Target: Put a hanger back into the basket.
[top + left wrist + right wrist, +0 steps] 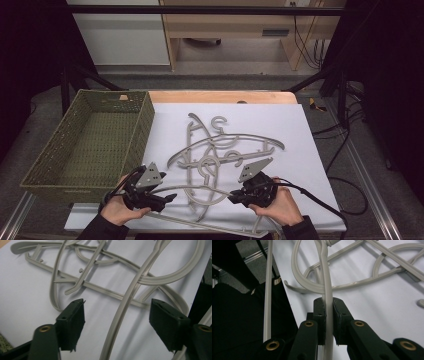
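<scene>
Grey plastic hangers (220, 155), thin and curved, lie tangled on the white sheet (300, 150). The right gripper (234, 198) is clamped on the nearest hanger's arm; the left gripper (170, 198) has its jaws spread astride it. Farther left, the green woven basket (145, 120) holds nothing.

I am seeing my right gripper (328, 308) clamping its two black jaws on the thin curved arm of a grey plastic clothes hanger (327, 287), which is running up between them. More grey plastic hangers (392, 263) are lying tangled beyond it on the white table sheet (382, 305). A straight grey hanger bar (268, 297) is crossing the dark area at left.
</scene>
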